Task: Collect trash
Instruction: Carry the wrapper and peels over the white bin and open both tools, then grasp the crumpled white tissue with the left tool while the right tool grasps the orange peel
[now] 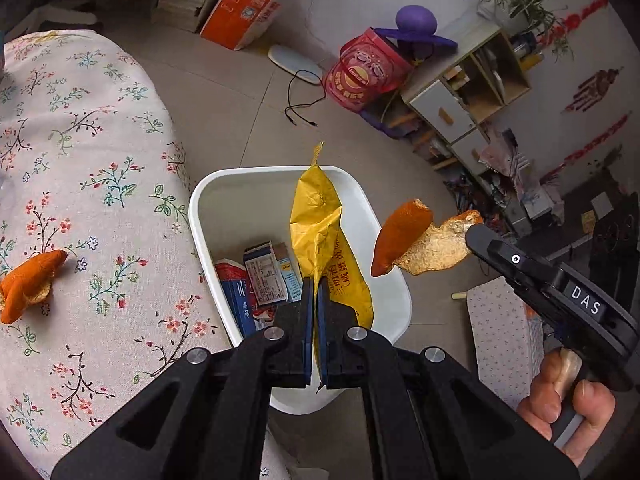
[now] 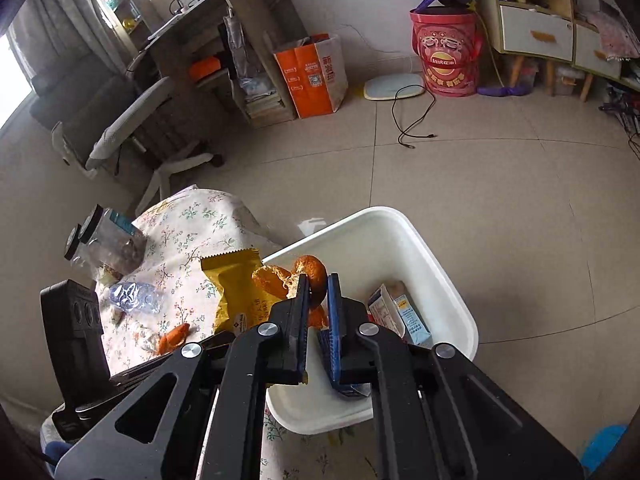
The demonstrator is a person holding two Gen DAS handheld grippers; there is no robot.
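My left gripper (image 1: 316, 285) is shut on a yellow snack wrapper (image 1: 316, 216), which sticks up over the white bin (image 1: 224, 184) on the floor. Several small cartons (image 1: 266, 276) lie inside the bin. At the right, my right gripper (image 1: 474, 233) is shut on a curled orange peel (image 1: 404, 240) that hangs above the bin's right rim. In the right wrist view the right gripper (image 2: 318, 280) pinches that peel (image 2: 272, 280) over the bin (image 2: 440, 264), with the wrapper (image 2: 232, 288) just to its left. Another orange peel (image 1: 28, 280) lies on the floral tablecloth (image 1: 100, 160).
On the table stand two dark-lidded jars (image 2: 108, 244) and a crushed plastic bottle (image 2: 132, 298), with a peel scrap (image 2: 172, 338) nearer. A patterned stool (image 1: 500, 340) stands right of the bin. A black cable (image 1: 300, 108), a red bucket (image 1: 364, 76) and an orange bag (image 1: 244, 8) are on the tiled floor beyond.
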